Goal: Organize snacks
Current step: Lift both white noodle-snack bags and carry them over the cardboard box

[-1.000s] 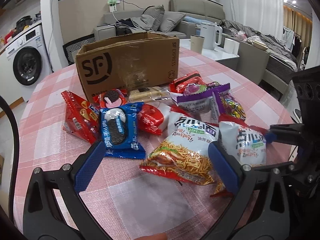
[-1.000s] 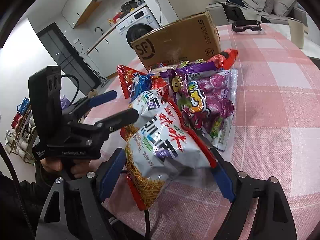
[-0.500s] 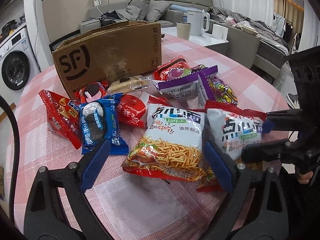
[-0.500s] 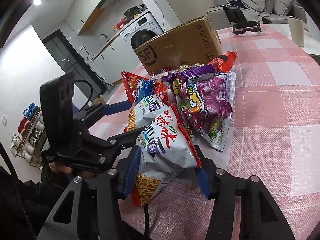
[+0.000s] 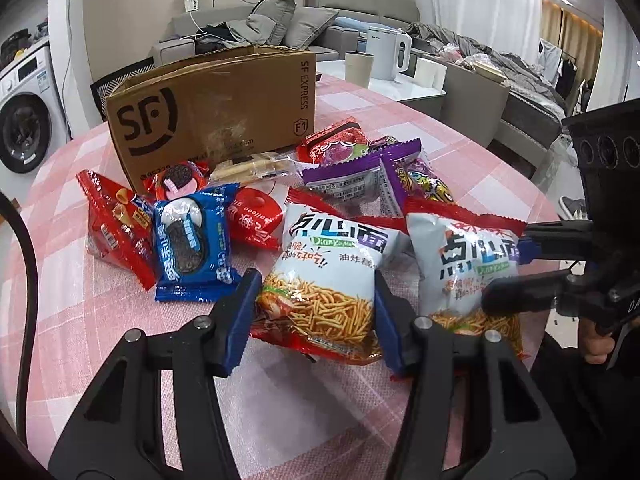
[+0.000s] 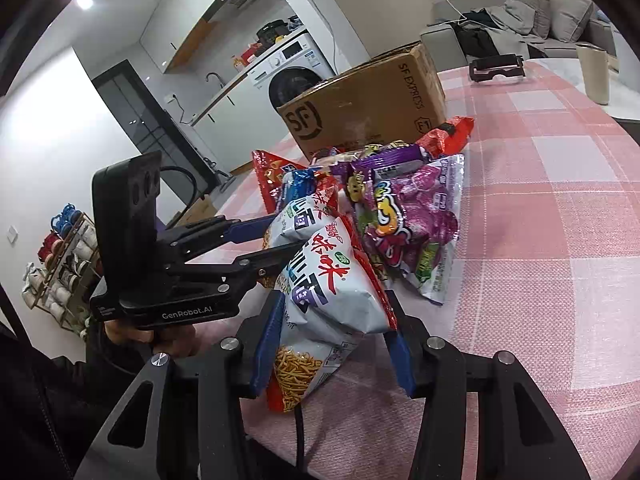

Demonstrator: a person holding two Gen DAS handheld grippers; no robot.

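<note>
Several snack packs lie on a pink checked tablecloth in front of a brown SF Express box (image 5: 212, 108). My left gripper (image 5: 314, 320) is shut on a white noodle-snack bag (image 5: 324, 272), pads pressing both its sides. My right gripper (image 6: 332, 344) is shut on a second white noodle-snack bag (image 6: 324, 292), which also shows in the left wrist view (image 5: 472, 272). A blue Oreo pack (image 5: 192, 244), red packs (image 5: 116, 224) and purple candy bags (image 5: 360, 176) lie between the noodle bags and the box. The box (image 6: 368, 100) stands behind the pile.
A beige cup (image 6: 596, 72) and a black device (image 6: 496, 68) stand at the table's far side. A white kettle (image 5: 388, 56) and a sofa (image 5: 280, 28) lie beyond the table. A washing machine (image 5: 20, 116) is at the left.
Both grippers have closed from wide open onto their noodle bags. The left gripper has moved forward over its bag.
</note>
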